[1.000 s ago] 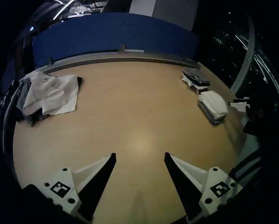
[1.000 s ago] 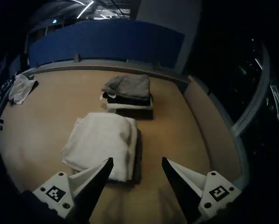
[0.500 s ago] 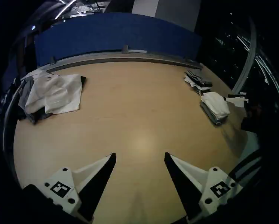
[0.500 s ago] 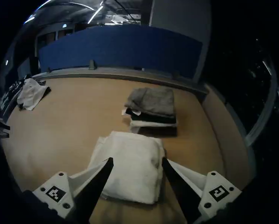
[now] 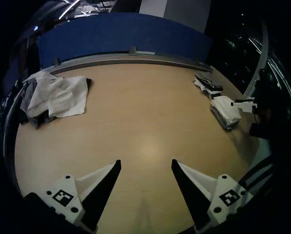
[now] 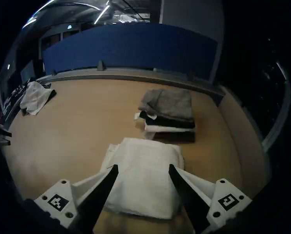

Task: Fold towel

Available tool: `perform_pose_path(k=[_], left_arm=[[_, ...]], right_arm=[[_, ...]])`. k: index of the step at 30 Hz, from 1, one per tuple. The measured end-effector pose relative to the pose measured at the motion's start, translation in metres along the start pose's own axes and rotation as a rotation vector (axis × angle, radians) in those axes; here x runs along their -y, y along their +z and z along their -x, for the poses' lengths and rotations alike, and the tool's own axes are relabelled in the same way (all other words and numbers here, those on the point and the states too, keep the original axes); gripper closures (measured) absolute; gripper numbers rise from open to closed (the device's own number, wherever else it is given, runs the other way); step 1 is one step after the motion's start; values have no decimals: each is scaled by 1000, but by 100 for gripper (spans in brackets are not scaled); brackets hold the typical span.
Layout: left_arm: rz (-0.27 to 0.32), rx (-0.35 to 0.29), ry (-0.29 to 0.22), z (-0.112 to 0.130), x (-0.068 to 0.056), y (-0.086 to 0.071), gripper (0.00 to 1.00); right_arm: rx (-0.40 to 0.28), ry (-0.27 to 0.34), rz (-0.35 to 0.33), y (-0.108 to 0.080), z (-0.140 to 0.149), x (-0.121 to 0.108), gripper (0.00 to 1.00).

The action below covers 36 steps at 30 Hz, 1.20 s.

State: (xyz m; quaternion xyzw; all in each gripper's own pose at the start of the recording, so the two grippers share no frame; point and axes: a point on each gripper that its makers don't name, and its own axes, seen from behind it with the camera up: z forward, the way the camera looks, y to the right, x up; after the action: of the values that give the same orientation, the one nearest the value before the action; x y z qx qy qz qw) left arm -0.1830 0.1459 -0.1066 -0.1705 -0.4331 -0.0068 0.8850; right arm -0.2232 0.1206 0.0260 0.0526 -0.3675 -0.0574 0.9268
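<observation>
A folded white towel [image 6: 145, 175] lies on the wooden table just under my right gripper [image 6: 142, 168], whose fingers stand open above it. The same towel [image 5: 226, 109] sits at the far right in the left gripper view, with the right gripper [image 5: 245, 105] over it. A heap of unfolded white and grey towels [image 5: 55, 97] lies at the table's far left, also seen as a small heap [image 6: 35, 98] in the right gripper view. My left gripper [image 5: 145, 165] hangs open over bare table, holding nothing.
A stack of folded grey, black and white towels [image 6: 168, 114] stands just beyond the white towel, seen small as a stack [image 5: 207, 84] in the left gripper view. A blue partition [image 5: 122, 37] runs along the table's back edge. The person's dark sleeve [image 5: 264, 124] is at the right.
The right gripper has moved in over the folded white towel, which now lies between its fingers in view. The left gripper has barely shifted.
</observation>
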Motion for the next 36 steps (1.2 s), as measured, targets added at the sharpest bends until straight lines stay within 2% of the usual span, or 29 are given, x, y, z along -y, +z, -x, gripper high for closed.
perform_pose_path(k=[11,20,26,32,36], left_arm=[[-12,8,1,6,2,-1,4],[-19,5,-2,6,3,-3,4],[-19,3,-1,5,1,-4,4],[-20,-3,-5,3,0,-5,4],[-18,-7,-7,3,-2,-6,4]], right_arm=[[70,12,-1,22,29,-5,0],[86,31,-12,28,36,-7,0],[70,21,-14,23,29,-7,0],[16,13,-11,8,12,-4,0],[-3,20,-11,0,11,-1,0]])
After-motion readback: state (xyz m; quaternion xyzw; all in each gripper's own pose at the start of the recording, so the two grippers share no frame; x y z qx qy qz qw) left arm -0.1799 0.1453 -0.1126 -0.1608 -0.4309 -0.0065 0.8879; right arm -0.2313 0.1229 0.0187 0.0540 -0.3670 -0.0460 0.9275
